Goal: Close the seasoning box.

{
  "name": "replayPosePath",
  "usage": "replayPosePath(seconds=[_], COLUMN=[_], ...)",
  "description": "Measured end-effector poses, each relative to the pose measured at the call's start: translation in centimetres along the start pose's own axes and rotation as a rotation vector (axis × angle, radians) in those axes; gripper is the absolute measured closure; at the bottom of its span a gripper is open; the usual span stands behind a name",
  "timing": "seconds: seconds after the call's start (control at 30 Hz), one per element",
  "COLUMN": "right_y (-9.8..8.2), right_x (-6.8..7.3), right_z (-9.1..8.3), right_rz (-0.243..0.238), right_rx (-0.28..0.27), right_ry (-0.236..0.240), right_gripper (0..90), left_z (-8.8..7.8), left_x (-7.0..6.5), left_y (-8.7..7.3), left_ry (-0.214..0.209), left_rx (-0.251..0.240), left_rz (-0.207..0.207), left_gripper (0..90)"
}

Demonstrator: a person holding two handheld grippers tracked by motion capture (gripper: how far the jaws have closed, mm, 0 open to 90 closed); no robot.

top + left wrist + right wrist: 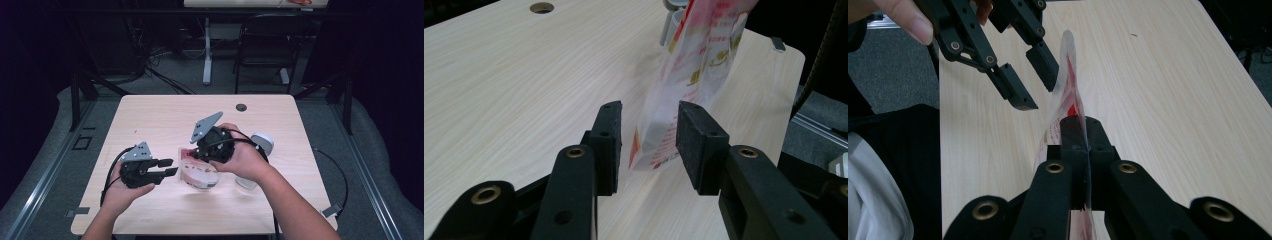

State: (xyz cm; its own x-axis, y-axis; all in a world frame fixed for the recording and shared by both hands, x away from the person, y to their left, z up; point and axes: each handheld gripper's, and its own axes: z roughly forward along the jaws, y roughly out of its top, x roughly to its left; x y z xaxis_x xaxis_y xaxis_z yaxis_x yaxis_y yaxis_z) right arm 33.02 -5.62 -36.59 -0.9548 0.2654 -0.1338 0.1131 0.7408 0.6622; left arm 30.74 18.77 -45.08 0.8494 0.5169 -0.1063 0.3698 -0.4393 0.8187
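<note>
Pale wood-grain bench (165,115) under dim light, seen from above, with dark floor, cables and a chair (265,45) beyond its far edge. Nearest the viewer, two forearms enter from the bottom edge. Left gripper (167,167): held low over the near left part of the bench, fingers (606,140) parted to a middling gap and pointing toward the bag (199,172). In the left gripper view the lower corner of the bag stands between the two pads, which are clear of the film on both sides. Right gripper (192,154): fingers (1098,145) pressed together on the bag's edge, pinching the thin film so that the bag hangs upright from them; the right gripper view shows the film running edge-on through the closed pads and curving away toward the left gripper (1023,80). Bag: clear plastic with red and gold print, at mid-bench between the two grippers. Behind the right hand (245,157), a white-and-grey object (262,142) rests on the bench. Farther off, a round hole (241,107) near the far edge.
</note>
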Motion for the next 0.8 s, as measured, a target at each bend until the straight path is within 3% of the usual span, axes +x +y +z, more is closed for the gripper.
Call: replayPosePath(seconds=[0.23, 0.8], right_y=[0.3, 1.2], right_x=[0.2, 0.6], right_z=[-0.9, -2.1], right_rz=[-0.012, -0.044], right_rx=[-0.015, -0.034], right_ry=[-0.007, -0.003], right_gripper=[90.0, 90.0], left_z=[0.7, 2.5], left_x=[-0.2, -0.4], left_y=[-0.2, -0.7], left_ry=[-0.009, -0.104], left_rx=[0.009, 0.004], left_rz=[0.011, 0.039], left_gripper=[58.1, 51.2])
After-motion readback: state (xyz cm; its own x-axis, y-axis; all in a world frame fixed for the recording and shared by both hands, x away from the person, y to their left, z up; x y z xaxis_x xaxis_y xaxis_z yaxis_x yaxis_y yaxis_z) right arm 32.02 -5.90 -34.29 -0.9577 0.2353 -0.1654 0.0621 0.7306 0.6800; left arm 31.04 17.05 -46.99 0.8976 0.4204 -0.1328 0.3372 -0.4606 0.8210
